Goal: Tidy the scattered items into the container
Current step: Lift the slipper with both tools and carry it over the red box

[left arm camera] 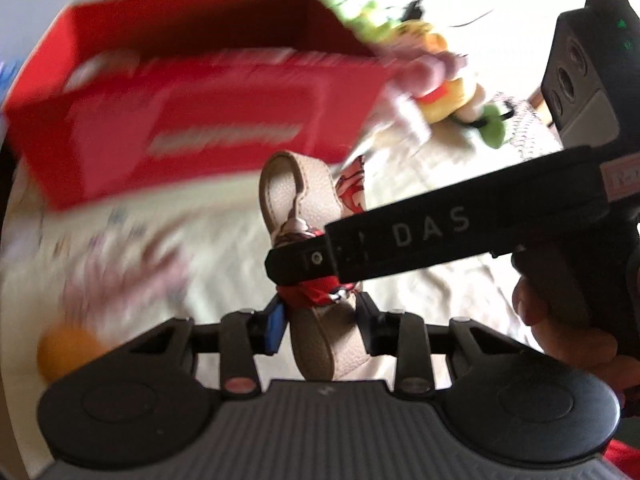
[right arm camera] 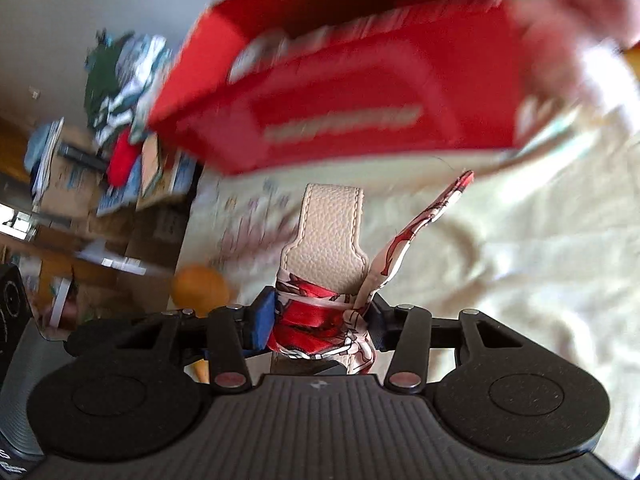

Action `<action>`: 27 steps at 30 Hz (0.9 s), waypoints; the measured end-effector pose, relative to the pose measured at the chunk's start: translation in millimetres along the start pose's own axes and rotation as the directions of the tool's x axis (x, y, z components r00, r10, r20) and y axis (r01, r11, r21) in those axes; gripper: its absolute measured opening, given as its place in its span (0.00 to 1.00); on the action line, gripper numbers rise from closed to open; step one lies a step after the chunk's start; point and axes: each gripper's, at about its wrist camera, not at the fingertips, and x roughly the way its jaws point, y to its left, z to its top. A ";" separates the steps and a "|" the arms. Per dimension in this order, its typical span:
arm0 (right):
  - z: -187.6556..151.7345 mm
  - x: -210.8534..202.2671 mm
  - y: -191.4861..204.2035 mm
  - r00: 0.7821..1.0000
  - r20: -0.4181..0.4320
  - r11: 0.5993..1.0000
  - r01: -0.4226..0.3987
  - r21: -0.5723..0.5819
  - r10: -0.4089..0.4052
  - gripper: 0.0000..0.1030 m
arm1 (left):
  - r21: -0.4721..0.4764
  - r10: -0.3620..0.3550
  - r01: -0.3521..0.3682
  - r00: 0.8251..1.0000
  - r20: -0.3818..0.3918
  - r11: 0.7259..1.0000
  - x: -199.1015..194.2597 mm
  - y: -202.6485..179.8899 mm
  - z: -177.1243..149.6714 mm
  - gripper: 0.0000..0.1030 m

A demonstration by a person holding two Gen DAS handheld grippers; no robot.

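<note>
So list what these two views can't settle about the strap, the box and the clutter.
- Red box: print on its side smeared by motion blur in both views; floor inside in shadow.
- Strap: lower end hidden under the right gripper body; in the left view the left gripper cuts it off likewise.
- Toys: blurred, partly behind the box corner.
- Orange ball: blurred, lower part hidden by the gripper linkage.

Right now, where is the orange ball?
The orange ball lies on the cream bedsheet, left of the held beige leather strap, below the red box.
</note>
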 end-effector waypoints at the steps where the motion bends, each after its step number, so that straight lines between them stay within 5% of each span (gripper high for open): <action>1: 3.8 -10.9 -0.4 1.000 0.028 1.000 0.015 -0.004 -0.015 0.48 | 0.020 -0.009 0.009 1.000 0.016 1.000 -2.7 -5.7 7.7 0.33; 12: 52.2 -74.8 9.1 0.981 0.188 0.999 0.042 -0.004 -0.040 0.48 | 0.088 -0.112 0.100 0.983 0.146 0.991 -44.7 -16.0 75.1 0.30; 19: 106.3 -103.6 51.1 0.954 0.300 0.988 0.063 -0.142 -0.017 0.48 | 0.121 -0.063 0.030 0.959 0.277 0.992 -90.1 -1.0 132.8 0.30; 22: 137.3 -92.8 71.2 0.949 0.314 0.972 0.098 -0.212 -0.027 0.48 | 0.101 -0.014 -0.016 0.956 0.294 0.995 -89.4 17.5 155.6 0.30; 27: 173.9 -26.9 70.5 0.975 0.204 0.972 0.132 -0.194 -0.092 0.48 | 0.001 0.013 -0.013 0.982 0.190 1.000 -38.9 65.2 170.3 0.30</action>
